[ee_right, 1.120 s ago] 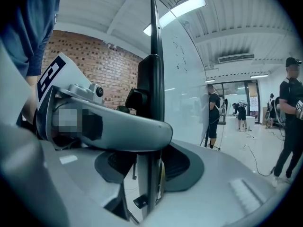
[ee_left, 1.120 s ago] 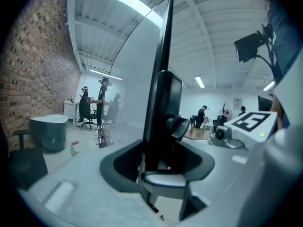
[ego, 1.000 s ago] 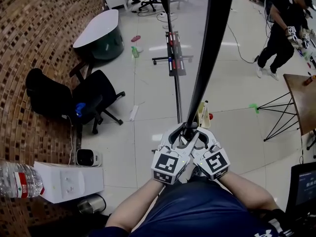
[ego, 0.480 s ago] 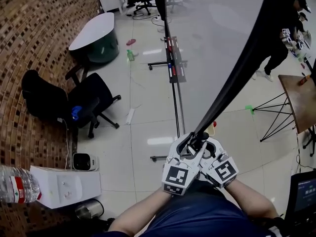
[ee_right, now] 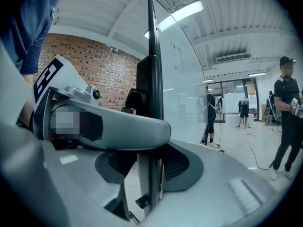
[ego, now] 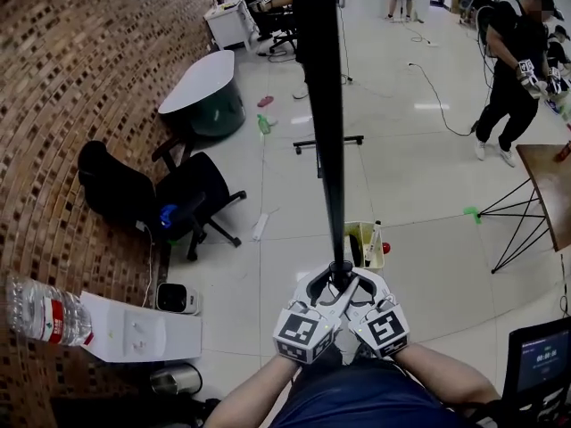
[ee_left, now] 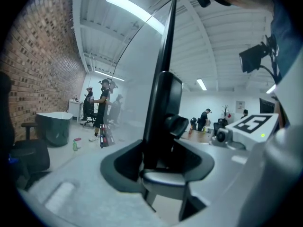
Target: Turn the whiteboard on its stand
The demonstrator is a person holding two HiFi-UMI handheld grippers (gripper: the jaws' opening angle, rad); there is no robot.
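Note:
The whiteboard (ego: 323, 105) stands edge-on in the head view, its black frame a narrow dark bar running from the top down to my hands. Both grippers clamp its near edge side by side: the left gripper (ego: 321, 285) from the left, the right gripper (ego: 359, 285) from the right. In the left gripper view the black frame (ee_left: 163, 79) sits between the left gripper's (ee_left: 163, 160) jaws, which are closing on it. The right gripper (ee_right: 151, 169) holds the same frame (ee_right: 150, 79), with the pale board face to the right. A stand foot (ego: 326, 141) shows on the floor beyond.
A black office chair (ego: 178, 203) stands at the left by the brick wall, with a white box (ego: 143, 337) and a water bottle (ego: 45, 310) nearer. A yellow bin (ego: 366, 243) sits at the board's base. A person (ego: 513, 69) and a wooden table (ego: 549, 185) are at the right.
The whiteboard has swung from showing its pale face on the right to edge-on. Both grippers stayed clamped on its edge and shifted slightly left.

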